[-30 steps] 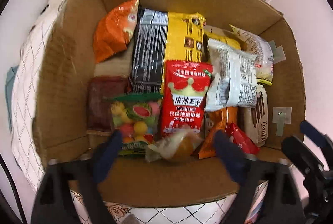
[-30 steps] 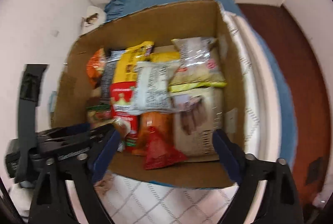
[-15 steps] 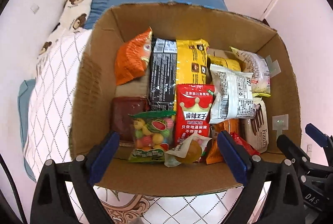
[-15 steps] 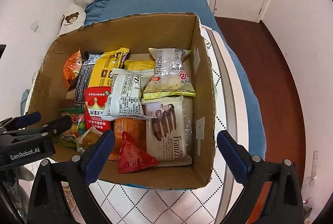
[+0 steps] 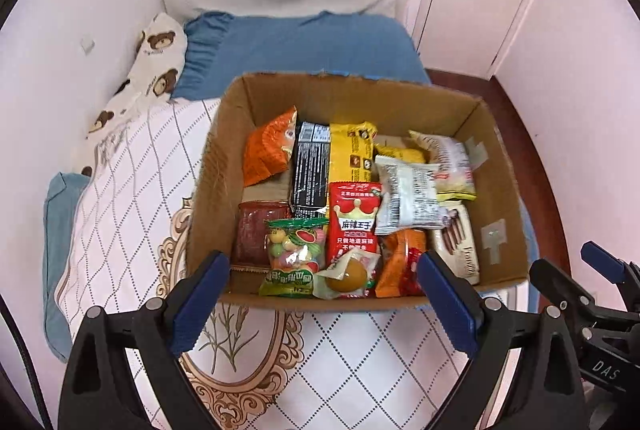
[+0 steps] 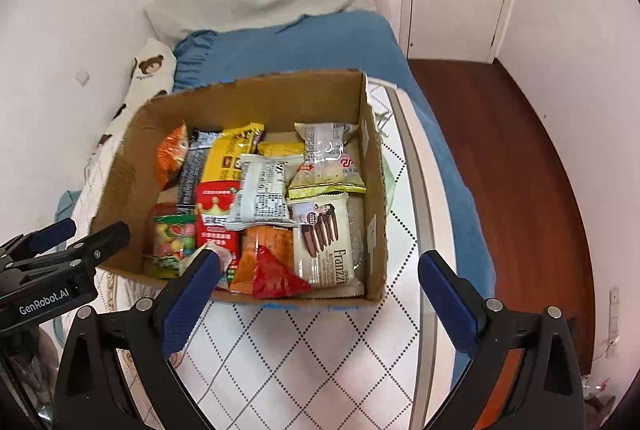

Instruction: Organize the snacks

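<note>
Left wrist view: both hand-held grippers, left (image 5: 322,278) and right (image 6: 318,280), have drawn back and up, jaws wide and empty, leaving the snacks (image 5: 352,218) packed in the cardboard box (image 5: 208,190) on the bed (image 5: 120,198), suggesting organizing is finished.

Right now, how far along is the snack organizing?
Looks nearly done: the snack packets sit packed in rows inside the cardboard box on the bed. Nothing in hand: left gripper and right gripper are both open and empty, short of the box. No loose snacks visible outside.
</note>
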A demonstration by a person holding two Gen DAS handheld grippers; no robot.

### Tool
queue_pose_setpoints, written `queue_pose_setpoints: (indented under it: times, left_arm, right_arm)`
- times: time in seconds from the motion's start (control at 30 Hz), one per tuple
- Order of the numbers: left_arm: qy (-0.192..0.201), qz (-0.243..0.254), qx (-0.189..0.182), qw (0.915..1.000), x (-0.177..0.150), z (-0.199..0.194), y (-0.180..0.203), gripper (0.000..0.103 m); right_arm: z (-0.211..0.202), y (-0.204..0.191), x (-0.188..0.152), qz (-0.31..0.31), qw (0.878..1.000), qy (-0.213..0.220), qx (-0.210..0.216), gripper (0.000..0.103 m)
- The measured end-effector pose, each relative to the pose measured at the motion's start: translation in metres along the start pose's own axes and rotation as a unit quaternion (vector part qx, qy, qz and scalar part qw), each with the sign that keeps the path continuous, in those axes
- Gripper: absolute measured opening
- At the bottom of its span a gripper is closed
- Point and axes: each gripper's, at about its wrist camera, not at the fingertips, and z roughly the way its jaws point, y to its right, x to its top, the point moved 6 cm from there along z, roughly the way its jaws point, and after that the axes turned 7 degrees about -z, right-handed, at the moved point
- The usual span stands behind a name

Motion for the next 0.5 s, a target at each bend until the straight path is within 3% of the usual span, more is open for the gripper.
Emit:
queue_pose_setpoints:
  times: [0.5]
  left_arm:
    - [0.109,0.014,0.020,0.9937,-0.049,-0.115,-0.004,0.097]
  right_arm:
    - [-0.120,-0.014,-0.042,-0.013,0.996,0.086,0.002,0.102]
